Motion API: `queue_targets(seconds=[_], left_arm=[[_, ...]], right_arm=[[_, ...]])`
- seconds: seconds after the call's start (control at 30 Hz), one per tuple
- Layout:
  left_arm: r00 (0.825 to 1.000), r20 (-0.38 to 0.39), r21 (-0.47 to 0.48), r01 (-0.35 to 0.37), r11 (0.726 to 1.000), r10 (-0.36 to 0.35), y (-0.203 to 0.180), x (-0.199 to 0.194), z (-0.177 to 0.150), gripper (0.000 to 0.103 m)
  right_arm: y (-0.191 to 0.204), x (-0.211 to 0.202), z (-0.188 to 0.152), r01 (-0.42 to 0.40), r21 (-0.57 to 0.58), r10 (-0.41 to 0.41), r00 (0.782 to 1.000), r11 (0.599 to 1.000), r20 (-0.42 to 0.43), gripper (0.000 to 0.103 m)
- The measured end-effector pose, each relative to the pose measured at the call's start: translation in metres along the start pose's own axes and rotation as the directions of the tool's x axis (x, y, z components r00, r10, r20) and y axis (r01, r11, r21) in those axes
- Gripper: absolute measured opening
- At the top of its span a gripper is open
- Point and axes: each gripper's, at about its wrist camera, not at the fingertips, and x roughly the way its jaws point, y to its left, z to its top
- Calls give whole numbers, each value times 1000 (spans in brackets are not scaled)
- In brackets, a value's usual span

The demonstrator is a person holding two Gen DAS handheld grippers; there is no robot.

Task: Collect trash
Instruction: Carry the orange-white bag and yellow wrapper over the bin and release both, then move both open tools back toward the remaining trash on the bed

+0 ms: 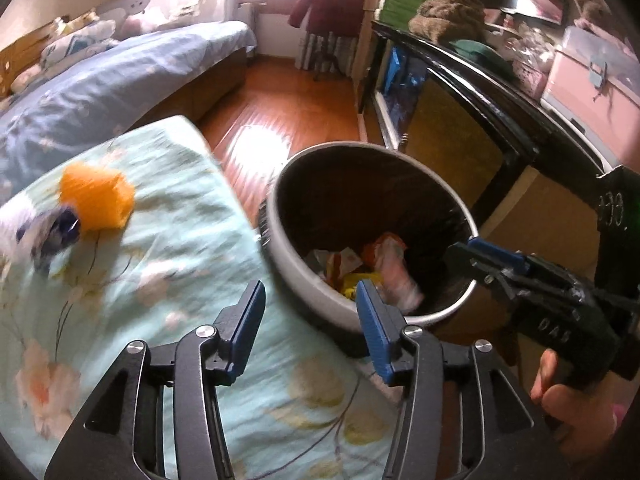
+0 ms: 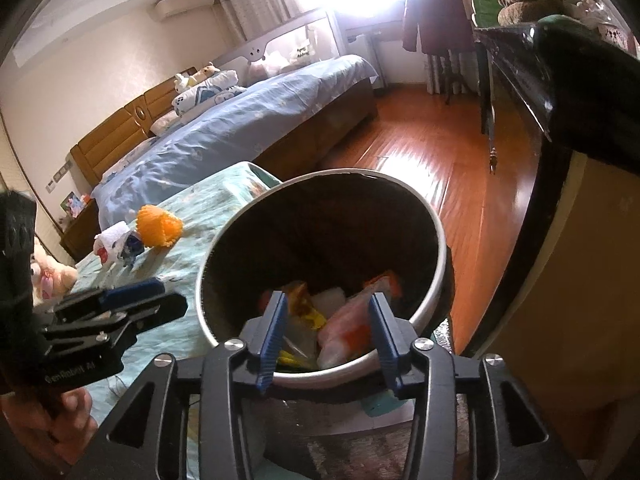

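Observation:
A round grey trash bin (image 1: 298, 300) with a dark inside stands on the floor beside the bed; several wrappers (image 1: 384, 268) lie in it. It also shows in the right wrist view (image 2: 434, 216) with the wrappers (image 2: 344, 332). My left gripper (image 1: 310, 316) is open and empty, over the bed's edge at the bin's near rim. My right gripper (image 2: 326, 332) is open and empty, above the bin's near rim. An orange mesh piece (image 1: 96, 196) (image 2: 160, 226) and a white and blue wrapper (image 1: 44, 236) (image 2: 116, 244) lie on the floral cover.
The floral green cover (image 1: 168, 280) lies left of the bin. A blue bed (image 2: 240, 120) is behind it. A black desk (image 1: 500, 96) stands to the right, over wooden floor (image 2: 440, 152). A plush toy (image 2: 52, 276) sits at the left.

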Motion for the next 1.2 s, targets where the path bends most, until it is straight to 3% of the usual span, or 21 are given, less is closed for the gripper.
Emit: queue_targets(seconds=[0.1,0.17,0.37,0.83,1.2], left_arm=[[1000,7,-39,-26,999,26,16,-8,-13,49],[999,13,-71,-41,997,42,29,-14,-22,50],[995,20,-147,-89,985,93,63,-31,-45,50],[977,18,-310,-199,930,215,148,-63,-82,51],[964,0,-373,-247,894,266,195,-72,-91,51]], right_arm=[[9,-4,0,-16,0,16,1000,1000,15,55],[16,-6,1,-29,-7,29,999,1000,27,68],[46,-3,-2,-79,-39,81,996,996,30,75],[121,29,-14,-203,-121,198,979,972,-48,81],[159,57,-14,-248,-161,235,967,955,-100,81]])
